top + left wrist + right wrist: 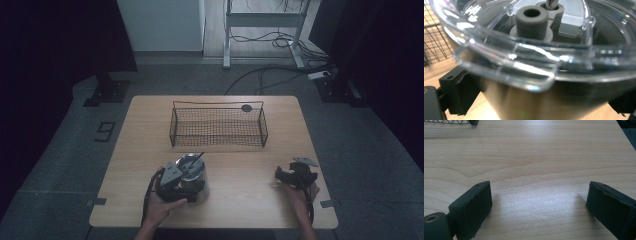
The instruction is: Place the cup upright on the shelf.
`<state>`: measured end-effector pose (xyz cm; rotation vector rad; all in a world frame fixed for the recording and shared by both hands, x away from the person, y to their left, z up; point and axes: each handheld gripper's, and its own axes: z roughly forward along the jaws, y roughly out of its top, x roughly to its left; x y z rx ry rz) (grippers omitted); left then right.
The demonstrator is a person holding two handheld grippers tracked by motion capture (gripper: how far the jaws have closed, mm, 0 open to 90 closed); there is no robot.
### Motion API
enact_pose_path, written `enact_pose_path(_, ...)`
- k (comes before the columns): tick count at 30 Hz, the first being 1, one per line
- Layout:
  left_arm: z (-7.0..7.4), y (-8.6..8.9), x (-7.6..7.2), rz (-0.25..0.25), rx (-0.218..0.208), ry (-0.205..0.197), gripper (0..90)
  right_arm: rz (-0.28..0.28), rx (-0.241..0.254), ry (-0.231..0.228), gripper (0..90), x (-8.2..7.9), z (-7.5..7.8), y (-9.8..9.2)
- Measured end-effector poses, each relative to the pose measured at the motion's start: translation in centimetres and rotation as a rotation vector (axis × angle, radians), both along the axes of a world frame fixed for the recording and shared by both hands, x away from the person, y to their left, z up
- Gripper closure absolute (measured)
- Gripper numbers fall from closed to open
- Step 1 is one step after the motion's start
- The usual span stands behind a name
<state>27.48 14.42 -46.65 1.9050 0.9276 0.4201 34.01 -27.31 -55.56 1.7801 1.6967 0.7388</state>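
A steel bowl (194,171) under a clear plastic lid (529,62) stands on the wooden table (250,200), near its front left. Grey tube-shaped posts (532,21) show through the lid. My left gripper (194,186) reaches around the bowl from the near side. In the left gripper view its black pads (461,92) sit against the bowl's steel wall (541,102), one on each side, so my left gripper (541,100) is shut on it. My right gripper (281,175) rests at the front right, open, with bare wood between its jaws in the right gripper view (539,202).
A black wire basket (218,127) stands across the far middle of the table, with a small dark round thing (246,108) at its back rim. The basket's corner (449,122) lies well beyond my right gripper. Cables and a metal frame (260,20) are on the floor behind.
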Motion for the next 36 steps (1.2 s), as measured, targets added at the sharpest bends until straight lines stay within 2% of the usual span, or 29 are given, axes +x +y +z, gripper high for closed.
enact_pose_path(5,1.2,-0.2,0.4,0.018,-0.027,-0.003,3.6,0.004,-0.001,-0.002,7.1,0.0,0.0,0.0)
enact_pose_path(10,2.1,-0.1,0.8,0.043,-0.029,-0.005,3.6,0.006,-0.001,-0.003,7.4,0.0,0.0,0.0)
enact_pose_path(23,5.1,1.5,2.1,0.077,-0.067,-0.027,3.6,0.001,0.0,-0.007,8.3,0.0,0.0,0.0)
enact_pose_path(29,6.3,1.7,2.7,0.096,-0.063,-0.051,3.6,0.0,-0.001,-0.006,8.4,-0.1,0.0,0.0)
enact_pose_path(36,7.4,1.6,3.8,0.103,-0.064,-0.057,3.6,-0.001,0.0,-0.006,8.5,-0.1,0.0,0.0)
